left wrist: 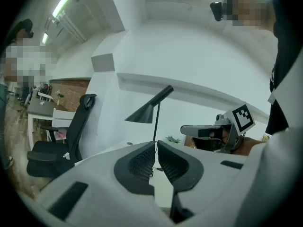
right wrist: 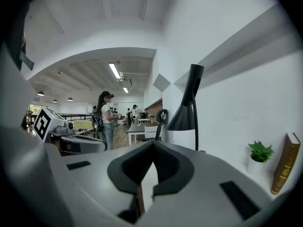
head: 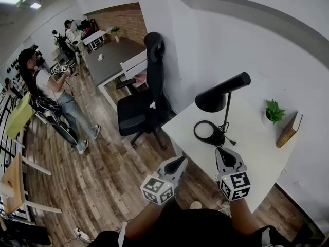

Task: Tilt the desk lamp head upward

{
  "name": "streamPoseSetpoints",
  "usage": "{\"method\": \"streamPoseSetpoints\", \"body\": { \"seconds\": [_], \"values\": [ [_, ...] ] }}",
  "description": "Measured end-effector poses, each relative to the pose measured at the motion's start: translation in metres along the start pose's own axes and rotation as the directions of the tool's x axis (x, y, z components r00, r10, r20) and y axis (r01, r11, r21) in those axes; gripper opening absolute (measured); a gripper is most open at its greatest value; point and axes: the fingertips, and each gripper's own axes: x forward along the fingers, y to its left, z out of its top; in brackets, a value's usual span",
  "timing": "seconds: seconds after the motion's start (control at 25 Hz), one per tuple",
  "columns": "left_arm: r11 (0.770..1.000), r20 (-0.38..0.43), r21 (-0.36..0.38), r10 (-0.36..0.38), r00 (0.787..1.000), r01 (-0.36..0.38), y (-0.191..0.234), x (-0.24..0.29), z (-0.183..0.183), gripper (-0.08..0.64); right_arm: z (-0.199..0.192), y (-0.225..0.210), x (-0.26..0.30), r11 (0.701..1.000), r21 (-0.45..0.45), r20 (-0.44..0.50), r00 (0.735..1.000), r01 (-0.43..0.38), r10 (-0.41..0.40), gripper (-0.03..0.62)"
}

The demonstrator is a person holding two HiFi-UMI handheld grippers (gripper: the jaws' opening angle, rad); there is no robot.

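nearest, at the bottom centre of the head view, the left gripper point(head: 177, 164) and right gripper point(head: 224, 153) were held side by side, each with its jaws closed together and nothing between them. the left one hung over the wooden floor point(head: 103, 179), just off the white table point(head: 254, 140); the right one reached over the table's near edge. just beyond it, right of centre, the black desk lamp point(head: 222, 94) stood on the table untouched, its ring base near the table's left edge and its cone head angled downward. farther right sat a small potted plant point(head: 273, 111) and a book point(head: 289, 130) against the wall point(head: 267, 60). a black office chair point(head: 146, 104) stood left of the table, and a person point(head: 51, 89) stood at the upper left.
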Motion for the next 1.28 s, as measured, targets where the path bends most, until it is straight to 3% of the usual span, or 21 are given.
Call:
{"method": "streamPoseSetpoints", "body": {
  "seconds": [0.52, 0.76, 1.28],
  "values": [
    [1.0, 0.055, -0.028, 0.016, 0.998, -0.015, 0.016, -0.006, 0.017, 0.021, 0.004, -0.008, 0.002, 0.998, -0.038, 0.001, 0.999, 0.05, -0.05, 0.0],
    [0.999, 0.045, 0.028, 0.033, 0.998, -0.034, 0.025, -0.007, 0.024, 0.021, -0.001, -0.011, 0.015, 0.999, 0.014, -0.03, 0.999, 0.036, -0.035, 0.002],
    [0.999, 0.034, 0.042, -0.007, 0.999, 0.006, 0.055, 0.036, 0.037, 0.021, -0.003, -0.044, 0.041, 0.993, -0.049, -0.083, 0.99, 0.109, -0.113, 0.006]
  ]
}}
